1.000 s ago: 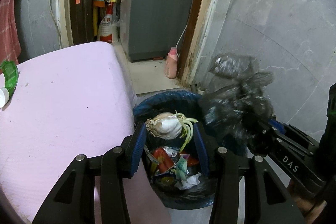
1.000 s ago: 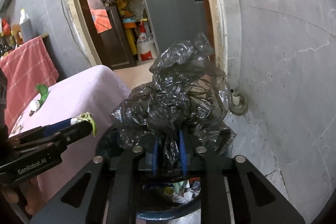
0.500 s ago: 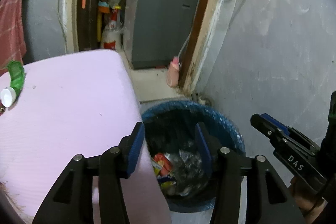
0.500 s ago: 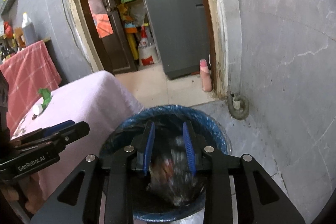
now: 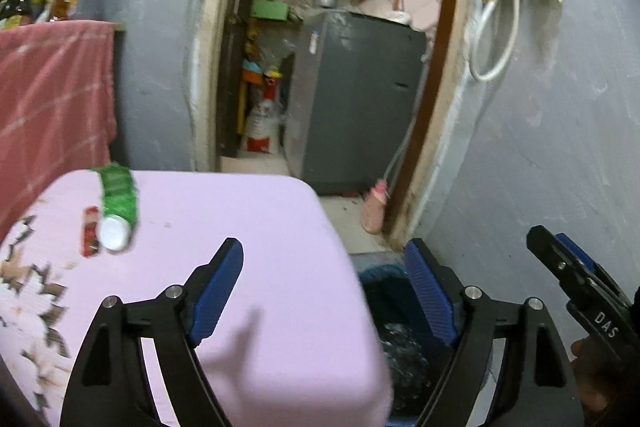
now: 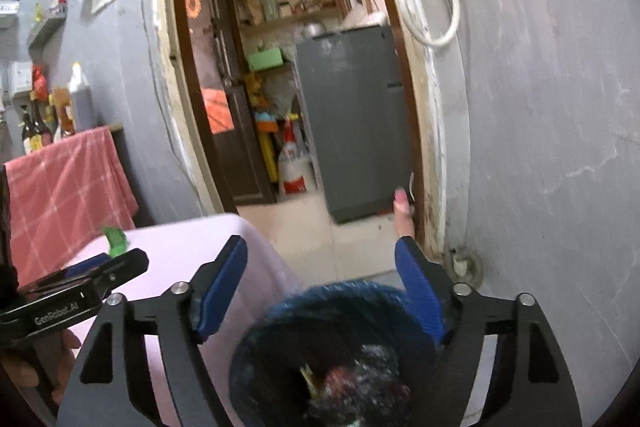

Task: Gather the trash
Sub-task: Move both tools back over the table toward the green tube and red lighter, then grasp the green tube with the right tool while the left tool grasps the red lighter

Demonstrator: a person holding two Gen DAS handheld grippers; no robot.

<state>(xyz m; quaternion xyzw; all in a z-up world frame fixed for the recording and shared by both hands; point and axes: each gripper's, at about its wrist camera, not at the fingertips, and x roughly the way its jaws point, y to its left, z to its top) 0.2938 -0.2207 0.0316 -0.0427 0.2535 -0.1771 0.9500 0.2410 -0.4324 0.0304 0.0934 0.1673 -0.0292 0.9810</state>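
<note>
Bin (image 6: 332, 311) right of table (image 5: 240, 227); tube (image 5: 117, 203) on table.

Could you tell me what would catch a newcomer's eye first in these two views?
Probably the pink-covered table, with a green packet and a small red wrapper lying near its far left corner. Next, the blue-lined trash bin on the floor beside the table, holding crumpled waste. Both the left gripper and the right gripper are wide open and empty.

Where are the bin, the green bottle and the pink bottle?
bin (image 6: 352, 293): right wrist view, blue rim at the back.
green bottle (image 5: 117, 193): left wrist view, crushed body.
pink bottle (image 5: 374, 209): left wrist view, middle of body.
</note>
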